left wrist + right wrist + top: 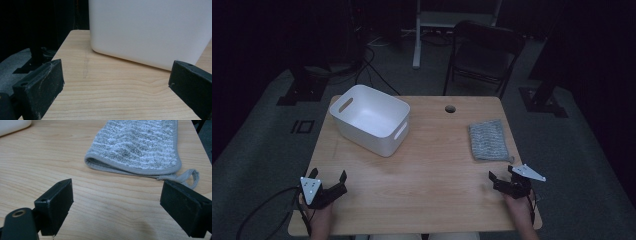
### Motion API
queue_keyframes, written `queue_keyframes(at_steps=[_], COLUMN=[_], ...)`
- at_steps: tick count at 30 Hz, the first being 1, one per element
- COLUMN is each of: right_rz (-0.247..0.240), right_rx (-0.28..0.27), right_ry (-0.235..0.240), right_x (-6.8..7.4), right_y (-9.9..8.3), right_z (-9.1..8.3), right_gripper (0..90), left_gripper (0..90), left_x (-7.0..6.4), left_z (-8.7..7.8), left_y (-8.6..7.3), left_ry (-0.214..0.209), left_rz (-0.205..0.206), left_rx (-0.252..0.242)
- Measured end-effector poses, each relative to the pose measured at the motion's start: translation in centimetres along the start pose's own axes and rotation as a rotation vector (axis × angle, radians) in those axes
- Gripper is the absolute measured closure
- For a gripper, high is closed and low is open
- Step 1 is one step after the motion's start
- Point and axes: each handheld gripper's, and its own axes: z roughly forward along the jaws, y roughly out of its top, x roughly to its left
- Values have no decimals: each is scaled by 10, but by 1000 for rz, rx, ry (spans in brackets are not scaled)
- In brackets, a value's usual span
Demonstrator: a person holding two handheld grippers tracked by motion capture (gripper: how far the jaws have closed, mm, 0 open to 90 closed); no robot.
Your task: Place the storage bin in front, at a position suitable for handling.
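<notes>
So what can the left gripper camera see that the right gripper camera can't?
The left gripper view looks at the flat side wall of the white bin, close up, plus dark floor past the table's edge. The right gripper view looks at the folded grey cloth with its hanging loop, and catches a corner of the bin at its top left. Both share the wooden table and a pair of black jaws standing wide apart with nothing between them.

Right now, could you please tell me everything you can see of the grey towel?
The grey towel is a folded terry cloth with paler stripes, a plain grey hem and a small hanging loop at one corner. It lies flat on the wooden table near its right edge, apart from the white bin. The open right gripper points at it without touching.
</notes>
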Motion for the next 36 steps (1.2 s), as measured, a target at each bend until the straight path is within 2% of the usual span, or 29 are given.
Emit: queue_keyframes(at_steps=[4, 7, 8, 12, 15, 17, 18, 20, 21, 28, 33, 36], right_rz=[-6, 8, 9, 4, 7, -9, 3, 8, 22, 14, 40, 48], right_rx=[6, 13, 17, 30, 37, 42, 45, 46, 41, 12, -27, -46], right_ry=[-7, -8, -3, 17, 30, 30, 46, 44, 57, 66, 73, 97], right_x=[1, -1, -1, -1, 0, 2, 2, 2, 2, 6, 9, 14], right_y=[0, 0, 0, 1, 2, 2, 3, 4, 6, 19, 30, 40], right_z=[1, 1, 2, 2, 1, 1, 0, 1, 0, 0, 3, 8], right_gripper=[112, 112, 113, 113, 114, 114, 114, 115, 114, 115, 115, 115], left_gripper=[0, 0, 0, 0, 0, 0, 0, 0, 0, 0, 0, 0], left_x=[-2, -3, -2, -3, -3, -3, -3, -4, -4, -5, -5, -5], left_z=[0, 0, 1, 1, -1, 0, 0, 0, 0, 0, 0, 0], left_y=[0, 0, 0, 0, -1, 0, 0, 0, 0, 0, 0, 0], left_ry=[12, 19, 17, 16, 13, 14, 13, 14, 15, 15, 11, 10], left_rz=[15, 22, 13, 20, 20, 18, 21, 28, 34, 38, 43, 43], left_rx=[4, 7, 8, 7, -12, -6, -2, 1, -3, 0, -5, -5])
